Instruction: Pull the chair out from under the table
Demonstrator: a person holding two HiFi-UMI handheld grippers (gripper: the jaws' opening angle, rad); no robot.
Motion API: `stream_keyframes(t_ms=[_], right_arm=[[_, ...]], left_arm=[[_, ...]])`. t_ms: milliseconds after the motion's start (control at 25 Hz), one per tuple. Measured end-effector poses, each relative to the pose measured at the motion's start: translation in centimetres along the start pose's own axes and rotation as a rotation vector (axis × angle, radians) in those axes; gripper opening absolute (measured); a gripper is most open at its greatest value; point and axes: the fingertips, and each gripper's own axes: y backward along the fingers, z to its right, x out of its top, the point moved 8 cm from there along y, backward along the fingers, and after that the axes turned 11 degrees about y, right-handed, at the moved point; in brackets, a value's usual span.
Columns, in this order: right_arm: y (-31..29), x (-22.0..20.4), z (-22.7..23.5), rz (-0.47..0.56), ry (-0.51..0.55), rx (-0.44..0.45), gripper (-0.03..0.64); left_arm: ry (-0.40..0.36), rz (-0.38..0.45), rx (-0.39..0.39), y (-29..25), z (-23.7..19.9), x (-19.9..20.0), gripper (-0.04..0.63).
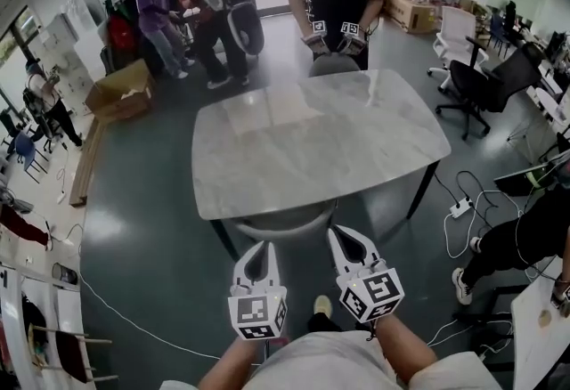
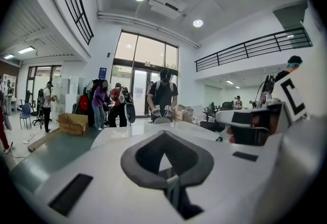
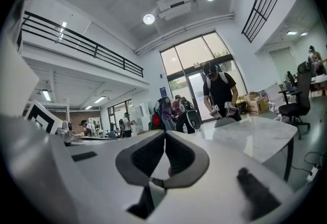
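Here we see the marble table (image 1: 321, 139) with the grey chair (image 1: 283, 223) tucked under its near edge, only its curved back showing. Our forearms (image 1: 233, 368) reach forward side by side, holding the left gripper (image 1: 258, 247) and right gripper (image 1: 344, 237) just before that back. Each claw is pressed together and empty. Their cubes (image 1: 258, 312) show black-and-white marker squares.

The table (image 1: 321, 139) shows pale grey marbling, the chair (image 1: 276, 224) grey, the floor (image 1: 151, 264) teal.
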Motion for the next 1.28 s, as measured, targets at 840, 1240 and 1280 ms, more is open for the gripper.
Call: stream_keyframes(t_ms=[840,1240,1280], right_arm=[[-4.5,-0.4,5.0,0.006,-0.015,0.090,0.026],[-4.4,-0.2,5.6,0.010,-0.010,0.115,0.026],[-4.4,-0.2,5.9,0.011,-0.011,0.112,0.026]], left_arm=[[-0.012,-0.009,0.056,-4.4,0.6,0.3,0.014],[-0.022,-0.005,0.098,-3.9,-0.9,0.2,0.014],[-0.025,-0.006,0.098,-4.0,-1.0,0.2,0.014]])
